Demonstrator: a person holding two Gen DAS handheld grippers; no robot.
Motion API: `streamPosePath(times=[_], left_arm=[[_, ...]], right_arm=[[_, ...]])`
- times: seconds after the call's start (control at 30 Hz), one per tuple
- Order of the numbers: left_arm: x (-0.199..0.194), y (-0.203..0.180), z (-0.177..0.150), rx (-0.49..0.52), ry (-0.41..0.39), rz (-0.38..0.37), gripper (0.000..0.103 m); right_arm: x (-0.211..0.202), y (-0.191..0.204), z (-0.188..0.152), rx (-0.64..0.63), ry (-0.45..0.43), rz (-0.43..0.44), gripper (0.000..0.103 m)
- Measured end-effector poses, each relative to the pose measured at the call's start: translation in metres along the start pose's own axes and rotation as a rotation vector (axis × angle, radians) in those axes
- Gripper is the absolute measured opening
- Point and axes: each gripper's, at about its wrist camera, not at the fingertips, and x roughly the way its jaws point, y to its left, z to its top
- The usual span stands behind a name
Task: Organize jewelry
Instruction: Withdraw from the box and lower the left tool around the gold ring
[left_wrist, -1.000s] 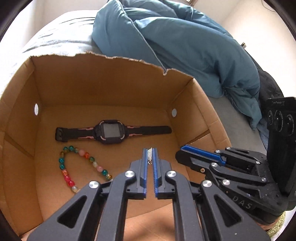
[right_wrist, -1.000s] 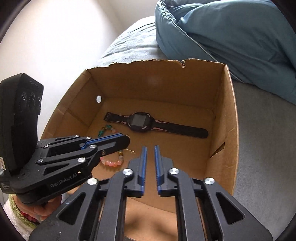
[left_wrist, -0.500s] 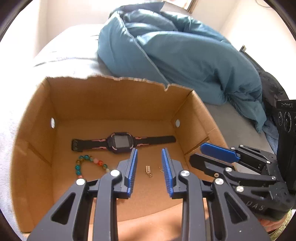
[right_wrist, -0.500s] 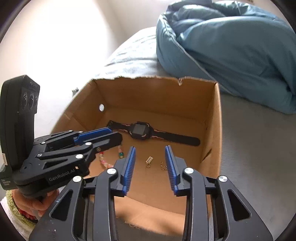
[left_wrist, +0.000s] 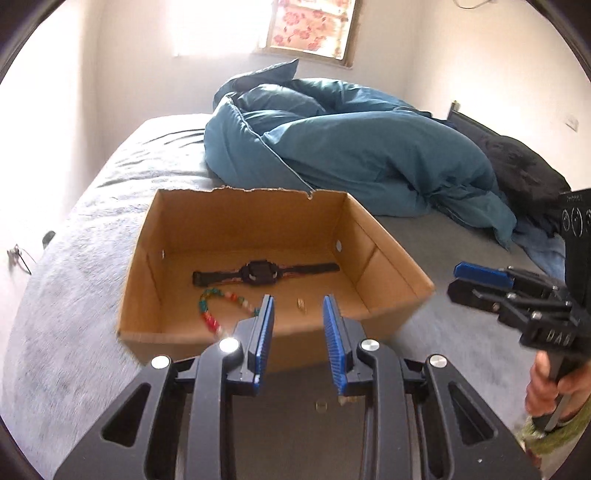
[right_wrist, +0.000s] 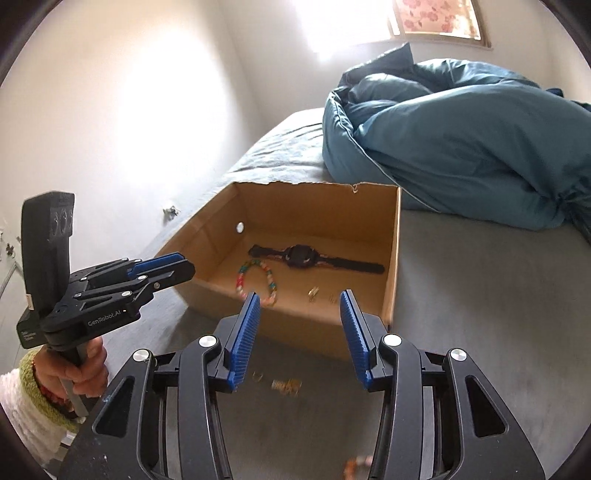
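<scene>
Black watch (left_wrist: 258, 274), bead bracelet (left_wrist: 212, 308), perhaps gold earrings (right_wrist: 313, 292), in box (left_wrist: 388, 258)

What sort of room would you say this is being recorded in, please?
Most likely a bedroom: the cardboard box sits on a bed with a rumpled blue duvet, and a curtained window is set in the far wall.

I see a bedroom with plain white walls (left_wrist: 147, 55), brightly lit. A window (left_wrist: 310, 26) with a red floral curtain sits high on the far wall. A bed (left_wrist: 140, 162) in grey sheets carries a rumpled teal duvet (left_wrist: 369, 155) and a dark garment (left_wrist: 524, 162) beside it.
</scene>
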Motion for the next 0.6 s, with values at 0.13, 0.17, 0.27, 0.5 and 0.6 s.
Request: streamPosePath(times=[0.13, 0.17, 0.27, 0.5, 0.6], left_arm=[[-0.018, -0.004, -0.028, 0.018, -0.012, -0.007, 0.028], [-0.019, -0.004, -0.035, 0.015, -0.006, -0.013, 0.028], [-0.02, -0.003, -0.053, 0.007, 0.004, -0.03, 0.028], [0.002, -0.007, -0.09, 0.018, 0.053, -0.054, 0.028], [0.018, -0.011, -0.102, 0.049, 0.086, -0.055, 0.028]], right_arm=[[-0.017, 0.004, -0.027, 0.012, -0.02, 0.012, 0.044], [-0.017, 0.005, -0.034, 0.018, -0.017, 0.01, 0.044], [-0.015, 0.007, -0.05, 0.039, 0.001, 0.017, 0.044], [0.016, 0.007, -0.08, 0.082, 0.064, 0.022, 0.043], [0.035, 0.005, -0.086, 0.091, 0.093, 0.018, 0.038]])
